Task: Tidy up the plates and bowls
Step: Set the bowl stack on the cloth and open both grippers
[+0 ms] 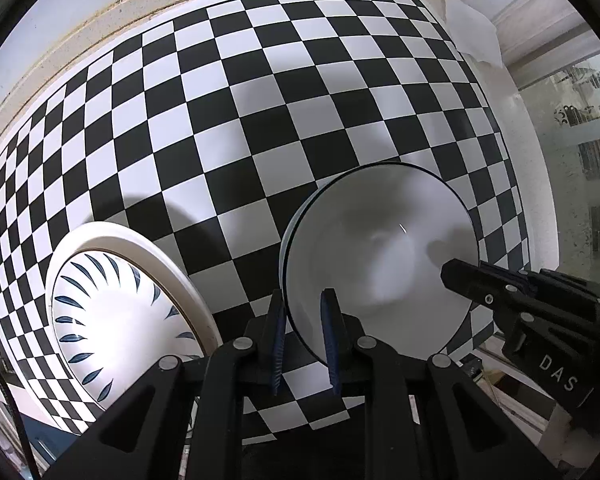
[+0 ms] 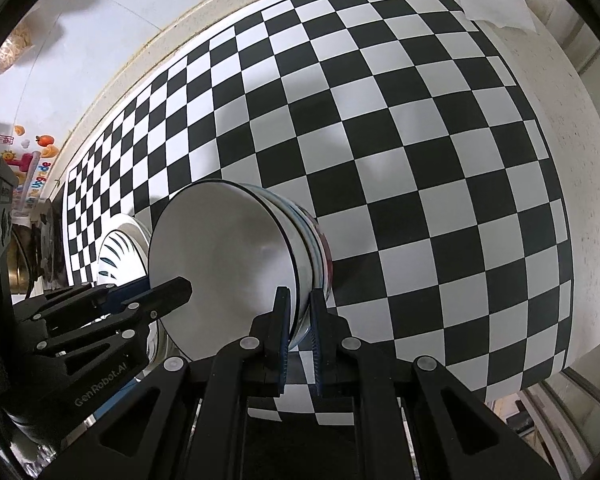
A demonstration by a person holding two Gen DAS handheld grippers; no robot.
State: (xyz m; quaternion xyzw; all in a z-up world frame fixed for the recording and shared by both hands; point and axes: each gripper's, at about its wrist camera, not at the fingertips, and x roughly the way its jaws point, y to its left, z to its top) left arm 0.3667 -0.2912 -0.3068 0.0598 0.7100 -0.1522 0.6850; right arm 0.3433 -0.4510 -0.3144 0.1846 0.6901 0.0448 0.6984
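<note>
A white bowl (image 1: 380,248) with a thin dark rim sits on top of a nested stack of bowls (image 2: 316,248) over the checkered mat. My left gripper (image 1: 304,314) is shut on the near rim of the top bowl, one finger inside and one outside. My right gripper (image 2: 300,310) is shut on the opposite rim, pinching the stacked edges. Each gripper shows in the other's view: the right gripper (image 1: 458,276) reaches over the bowl, and so does the left gripper (image 2: 180,288). Left of the stack lies a blue-leaf patterned plate (image 1: 120,320) on a larger white plate (image 1: 148,248). Whether the stack touches the mat is hidden.
The black-and-white checkered mat (image 1: 260,100) covers a pale speckled counter (image 2: 580,160) whose edge runs along the wall. A white tissue (image 1: 476,32) lies at the mat's far right corner. A glass panel (image 1: 580,160) stands to the right, and colourful stickers (image 2: 32,160) are on the wall at left.
</note>
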